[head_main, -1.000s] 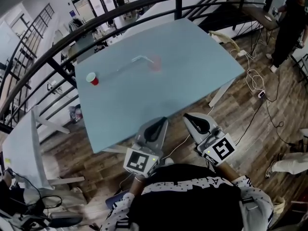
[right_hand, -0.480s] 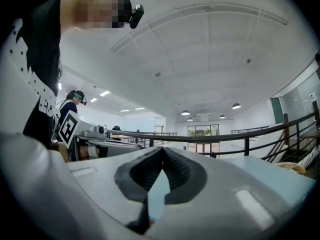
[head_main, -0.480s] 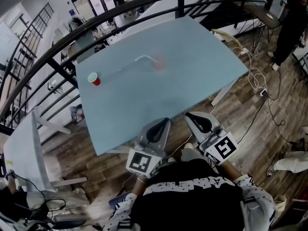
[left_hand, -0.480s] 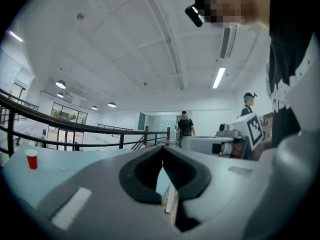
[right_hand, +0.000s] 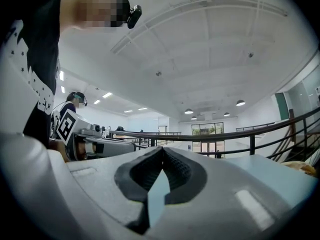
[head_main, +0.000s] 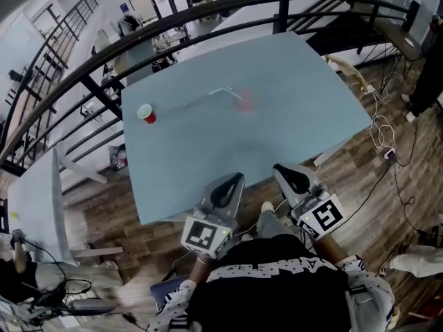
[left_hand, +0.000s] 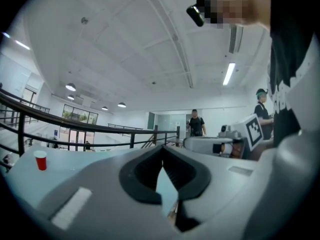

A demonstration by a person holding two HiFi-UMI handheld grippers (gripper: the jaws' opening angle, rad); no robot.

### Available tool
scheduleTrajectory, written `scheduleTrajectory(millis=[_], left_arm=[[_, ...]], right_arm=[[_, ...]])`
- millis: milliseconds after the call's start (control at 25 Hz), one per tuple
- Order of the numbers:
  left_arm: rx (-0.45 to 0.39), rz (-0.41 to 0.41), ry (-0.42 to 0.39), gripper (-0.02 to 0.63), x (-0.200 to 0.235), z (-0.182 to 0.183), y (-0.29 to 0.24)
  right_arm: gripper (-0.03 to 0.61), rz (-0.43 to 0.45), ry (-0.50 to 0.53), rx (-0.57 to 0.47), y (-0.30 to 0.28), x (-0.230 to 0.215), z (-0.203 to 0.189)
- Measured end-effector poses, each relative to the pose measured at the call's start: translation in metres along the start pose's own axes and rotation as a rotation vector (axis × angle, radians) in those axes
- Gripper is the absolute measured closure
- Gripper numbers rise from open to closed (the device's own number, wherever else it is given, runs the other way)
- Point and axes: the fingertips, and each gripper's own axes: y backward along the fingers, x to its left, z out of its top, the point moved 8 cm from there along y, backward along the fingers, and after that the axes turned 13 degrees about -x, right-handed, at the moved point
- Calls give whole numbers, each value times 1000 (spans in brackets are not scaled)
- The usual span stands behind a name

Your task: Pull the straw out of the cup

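A translucent pinkish cup [head_main: 244, 102] stands near the middle of the pale blue table [head_main: 304, 109], and a pale bent straw [head_main: 223, 90] sticks out of it to the left. Both grippers hover level at the table's near edge, well short of the cup. My left gripper [head_main: 237, 178] [left_hand: 162, 160] is shut with nothing between its jaws. Beside it my right gripper [head_main: 278, 169] [right_hand: 161, 150] is also shut and empty. Neither gripper view shows the cup with the straw.
A small red cup [head_main: 146, 113] [left_hand: 40, 160] stands near the table's left edge. A black curved railing [head_main: 208, 9] runs behind the table. Cables [head_main: 384, 133] lie on the wooden floor at the right, and a white chair [head_main: 41, 206] stands at the left.
Both grippers have moved forward toward the table's near edge, still shut. The table and cups sit lower and nearer in the head view. The cup and straw have not moved on the table.
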Motion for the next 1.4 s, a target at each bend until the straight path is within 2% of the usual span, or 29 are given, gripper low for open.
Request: scheduleTrajectory(millis=[200,600,760,920,1080,1400], left_arm=[[2,-3,-27,624,9,-8,-35],[4,27,-12,624,24,-15,-91],[25,64,26,624,26,-13,-107],[23,88,-21,624,34,-19,-116],[35,139,-14,624,37,-16,-129],[27,192,-34,624,42,-20,-156]], right_arm=[[578,17,-6,-6,-15,-36,-8],[578,61,-8,-20,-38,-90,-15],[578,87,-24,-28,-48,-106,-21],[578,104,-46,-47,-56,-123,-29],[578,143,-65,-51,-67,-138,-32],[578,190,-73,-79,-81,-171,-31]])
